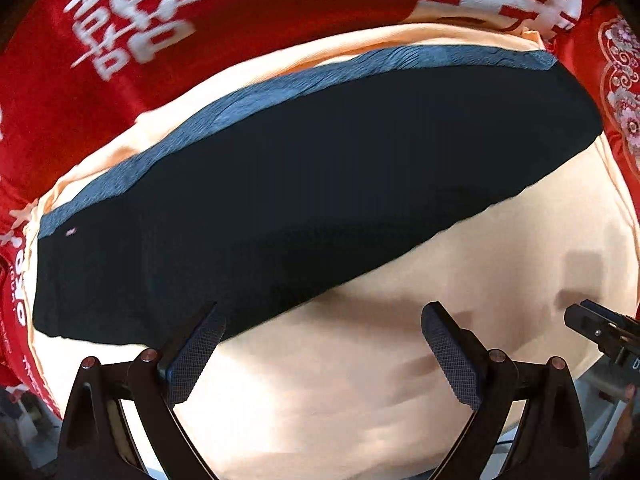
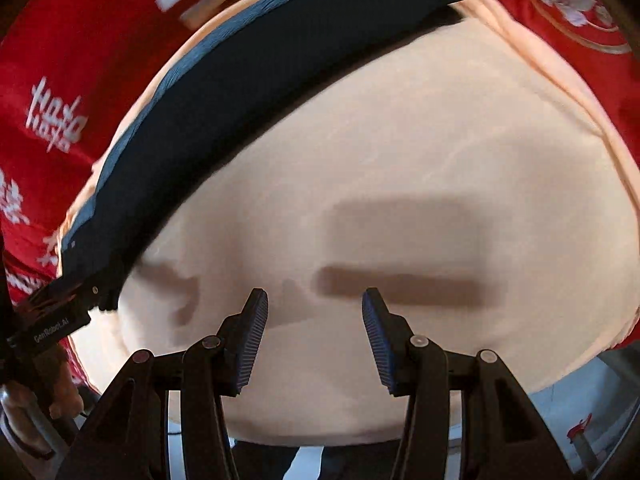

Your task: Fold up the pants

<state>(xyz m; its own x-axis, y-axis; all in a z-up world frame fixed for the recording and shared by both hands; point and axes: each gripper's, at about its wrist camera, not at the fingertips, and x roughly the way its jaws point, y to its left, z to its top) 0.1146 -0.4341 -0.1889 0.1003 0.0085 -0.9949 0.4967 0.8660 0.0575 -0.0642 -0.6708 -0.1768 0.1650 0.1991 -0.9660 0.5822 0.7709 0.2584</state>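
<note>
Dark navy pants (image 1: 304,184) lie folded into a long flat band on a peach cloth (image 1: 440,300), with a lighter blue-grey strip (image 1: 248,96) along their far edge. My left gripper (image 1: 322,324) hangs open just above the pants' near edge, nothing between its fingers (image 1: 196,356). In the right wrist view the same pants (image 2: 224,92) run along the upper left. My right gripper (image 2: 316,312) stands open over bare peach cloth (image 2: 400,140), well away from the pants. The left gripper's body (image 2: 60,316) shows at the left edge, and the right gripper's tip (image 1: 600,332) at the right edge of the left wrist view.
A red cloth with white characters (image 1: 132,20) surrounds the peach cloth, with a floral pattern (image 1: 624,80) on the right. A pale floor (image 2: 592,380) shows past the near edge. Gripper shadows (image 2: 400,284) fall on the peach cloth.
</note>
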